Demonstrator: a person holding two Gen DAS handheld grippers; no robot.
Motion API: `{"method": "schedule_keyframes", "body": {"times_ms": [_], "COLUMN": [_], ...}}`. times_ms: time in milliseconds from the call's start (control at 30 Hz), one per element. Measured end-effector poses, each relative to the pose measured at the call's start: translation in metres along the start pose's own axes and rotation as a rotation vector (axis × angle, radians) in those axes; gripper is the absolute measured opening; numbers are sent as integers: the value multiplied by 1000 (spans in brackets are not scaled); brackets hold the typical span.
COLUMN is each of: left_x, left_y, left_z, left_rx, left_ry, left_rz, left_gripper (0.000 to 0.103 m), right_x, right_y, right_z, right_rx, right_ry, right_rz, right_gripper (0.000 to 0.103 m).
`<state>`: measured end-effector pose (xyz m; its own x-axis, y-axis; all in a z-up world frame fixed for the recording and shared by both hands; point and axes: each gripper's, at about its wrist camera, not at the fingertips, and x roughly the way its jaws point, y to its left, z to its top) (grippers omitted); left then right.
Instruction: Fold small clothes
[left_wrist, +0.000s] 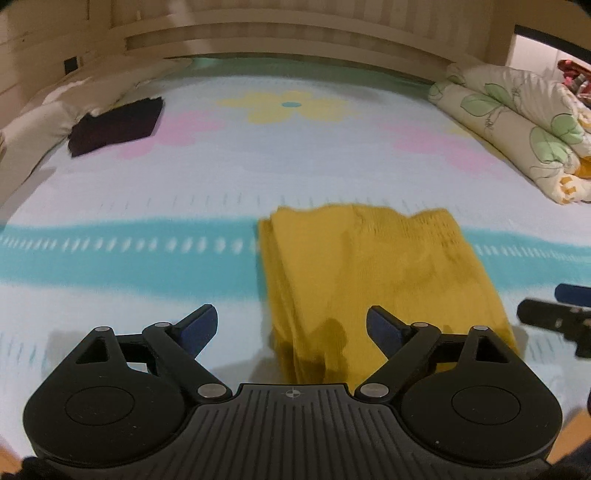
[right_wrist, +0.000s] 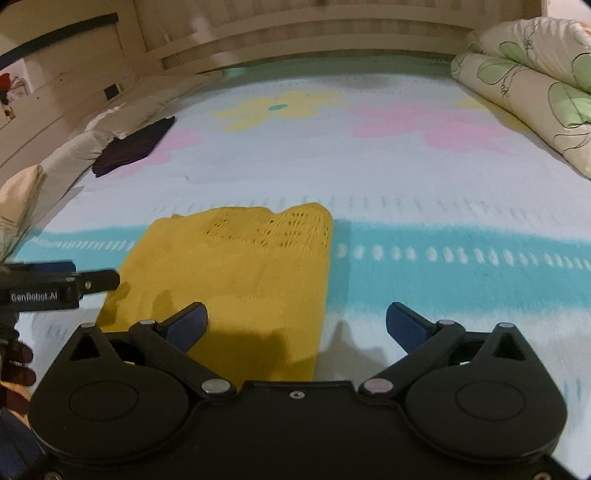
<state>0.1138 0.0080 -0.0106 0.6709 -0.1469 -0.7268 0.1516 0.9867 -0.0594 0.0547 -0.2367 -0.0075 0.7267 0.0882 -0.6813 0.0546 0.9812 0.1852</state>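
On the near part of the bed (left_wrist: 147, 177), across the turquoise band of the sheet, a yellow knitted garment (left_wrist: 369, 266) is seen lying flat in a folded stack, with layered edges showing along its left side. Both claws are seen above it with nothing between their pads. The left claw (left_wrist: 291, 328) is spread wide over the near left part of the garment, without touching it, and the right claw (right_wrist: 295, 325) is likewise spread wide, with its left pad over the near right part of the cloth and its right pad over bare sheet.

The fold appears to be finished or nearly so. If a further fold is wanted, the near edge should be gripped at both corners together, all layers being caught, and carried evenly toward the far edge so the stack is not skewed. If the piece is judged done, it is best lifted from underneath and set beside the dark folded garment (left_wrist: 118, 125) at the far left. A rolled floral quilt (left_wrist: 517, 125) is seen at the far right, well apart.
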Motion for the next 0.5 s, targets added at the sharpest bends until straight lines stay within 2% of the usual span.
{"method": "schedule_keyframes", "body": {"times_ms": [233,367,500], "left_x": [-26,-33,-42], "left_y": [-6,-14,-22], "left_z": [-37,-48,-55], "left_rx": [-4,-9,12], "left_ry": [0,10,-18], "left_rz": [-23,-41,-38], "left_gripper": [88,88,87], "right_x": [-33,-43,-55], "right_y": [4,12,20], "right_z": [-29,-41,-51], "right_rx": [40,12,3], "right_ry": [-37,-36,-59], "right_rz": [16,12,23], "right_gripper": [102,102,102]}}
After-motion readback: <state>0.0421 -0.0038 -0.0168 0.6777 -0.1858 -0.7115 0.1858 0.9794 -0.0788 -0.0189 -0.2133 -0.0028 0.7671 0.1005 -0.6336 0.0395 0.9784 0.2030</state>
